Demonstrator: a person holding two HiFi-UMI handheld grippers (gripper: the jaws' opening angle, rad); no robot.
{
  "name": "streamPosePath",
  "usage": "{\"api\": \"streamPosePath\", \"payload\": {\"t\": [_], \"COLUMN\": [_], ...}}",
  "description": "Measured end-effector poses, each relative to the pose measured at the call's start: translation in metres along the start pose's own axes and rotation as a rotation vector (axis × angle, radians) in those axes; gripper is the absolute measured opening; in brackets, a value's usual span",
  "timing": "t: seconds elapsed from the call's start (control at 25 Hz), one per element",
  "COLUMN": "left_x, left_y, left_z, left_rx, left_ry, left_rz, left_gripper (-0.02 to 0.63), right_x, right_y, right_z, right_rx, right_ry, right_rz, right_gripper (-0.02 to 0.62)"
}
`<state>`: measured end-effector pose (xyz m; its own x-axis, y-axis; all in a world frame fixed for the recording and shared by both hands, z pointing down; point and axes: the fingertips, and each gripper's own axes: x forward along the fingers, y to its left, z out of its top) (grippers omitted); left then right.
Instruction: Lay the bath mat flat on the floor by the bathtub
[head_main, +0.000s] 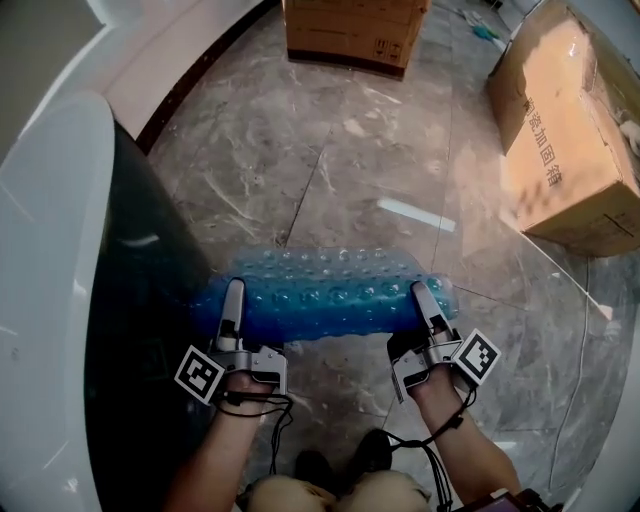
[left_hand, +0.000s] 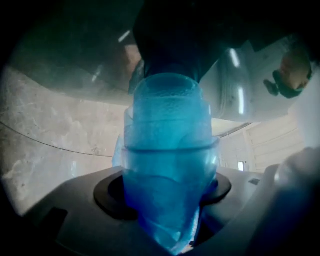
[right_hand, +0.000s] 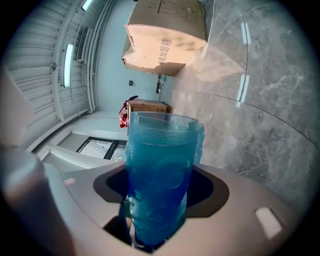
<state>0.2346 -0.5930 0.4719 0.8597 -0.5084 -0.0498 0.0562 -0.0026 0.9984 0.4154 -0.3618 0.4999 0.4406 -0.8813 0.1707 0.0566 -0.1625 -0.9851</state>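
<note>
The bath mat (head_main: 335, 292) is translucent blue with round bumps. It hangs folded into a thick horizontal bundle just above the marble floor (head_main: 350, 160), beside the bathtub's dark side panel (head_main: 150, 290). My left gripper (head_main: 233, 292) is shut on the bundle's left end and my right gripper (head_main: 421, 293) on its right end. In the left gripper view the layered blue mat (left_hand: 167, 165) fills the gap between the jaws. The right gripper view likewise shows the mat (right_hand: 157, 170) clamped between the jaws and rising out of them.
The white bathtub rim (head_main: 55, 220) runs down the left side. A large cardboard box (head_main: 560, 130) lies at the right and another box (head_main: 350, 30) stands at the far middle. The person's shoes (head_main: 340, 465) are just behind the mat.
</note>
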Motion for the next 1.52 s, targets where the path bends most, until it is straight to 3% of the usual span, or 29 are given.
{"api": "streamPosePath", "payload": {"t": [0.28,0.6,0.92,1.04,1.24,1.36,1.52], "left_x": [0.009,0.011,-0.022,-0.028,-0.034,-0.048,-0.079], "left_y": [0.091,0.148,0.218,0.224,0.211,0.21,0.206], "left_z": [0.02,0.029,0.027,0.02,-0.004,-0.015,-0.019], "left_rx": [-0.038,-0.026,-0.031,-0.012,0.05,0.045,-0.001], "left_ry": [-0.034,-0.054,-0.05,0.006,0.189,0.264,0.279], "left_rz": [0.023,0.011,0.139,0.182,0.204,0.246,0.297], "left_gripper": [0.313,0.324,0.347,0.411,0.511,0.512,0.466], "right_x": [0.041,0.064,0.047,0.045,0.037,0.031,0.006], "right_y": [-0.067,-0.119,-0.193,-0.202,-0.21,-0.208,-0.214], "right_z": [-0.003,-0.008,-0.023,-0.025,-0.029,-0.038,-0.052], "right_rx": [-0.057,-0.08,-0.072,-0.094,-0.159,-0.206,-0.23], "right_ry": [0.037,0.067,0.101,0.123,0.174,0.233,0.27], "right_rz": [-0.008,0.009,-0.127,-0.157,-0.193,-0.205,-0.272], "right_gripper": [0.315,0.319,0.333,0.351,0.376,0.377,0.37]}}
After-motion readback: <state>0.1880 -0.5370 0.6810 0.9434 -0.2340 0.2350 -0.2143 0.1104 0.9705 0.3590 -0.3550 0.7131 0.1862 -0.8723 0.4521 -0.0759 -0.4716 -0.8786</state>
